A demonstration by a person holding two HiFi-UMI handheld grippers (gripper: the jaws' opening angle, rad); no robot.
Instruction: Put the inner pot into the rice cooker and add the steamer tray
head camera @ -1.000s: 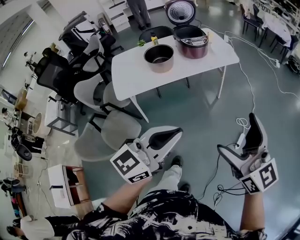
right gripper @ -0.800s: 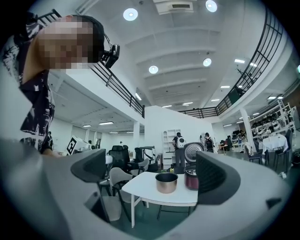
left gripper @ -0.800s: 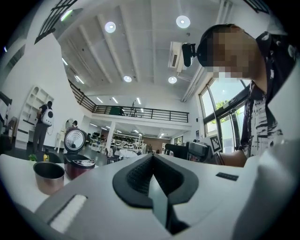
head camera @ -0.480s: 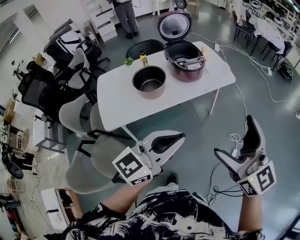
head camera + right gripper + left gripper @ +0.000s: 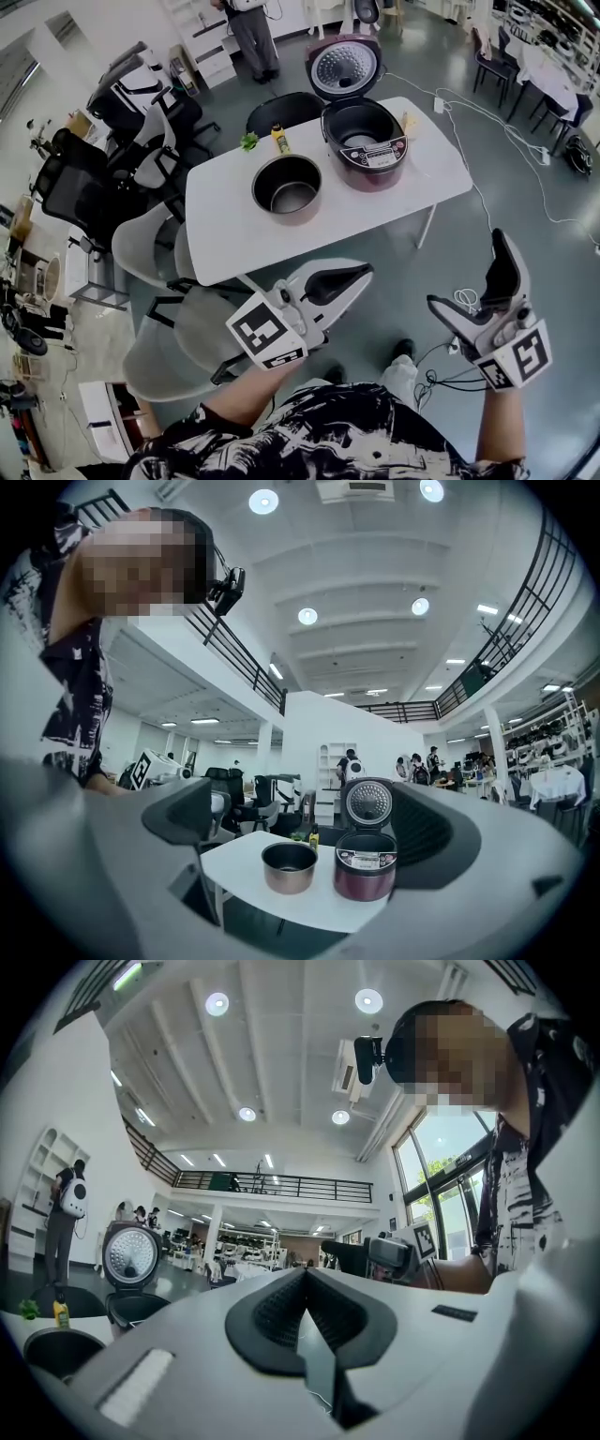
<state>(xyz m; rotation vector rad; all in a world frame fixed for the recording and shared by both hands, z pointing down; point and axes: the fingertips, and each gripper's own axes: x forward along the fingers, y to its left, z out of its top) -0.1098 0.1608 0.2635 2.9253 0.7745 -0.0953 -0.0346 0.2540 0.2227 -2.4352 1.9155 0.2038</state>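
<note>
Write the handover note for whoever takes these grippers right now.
Left gripper: shut, empty, held in the air short of the table.
Right gripper: open, empty, also short of the table.
Inner pot: on the table beside the rice cooker, whose lid stands open.
Steamer tray: not visible in any view.
Done: nothing yet.
Left: put the pot into the cooker, then find the tray and add it.

On the white rectangular table [image 5: 225, 225] ahead of me, the round metal inner pot [image 5: 287, 188] stands left of the open maroon rice cooker [image 5: 365, 141], near but apart. A small yellow bottle [image 5: 279, 139] stands behind the pot, at the far edge.
</note>
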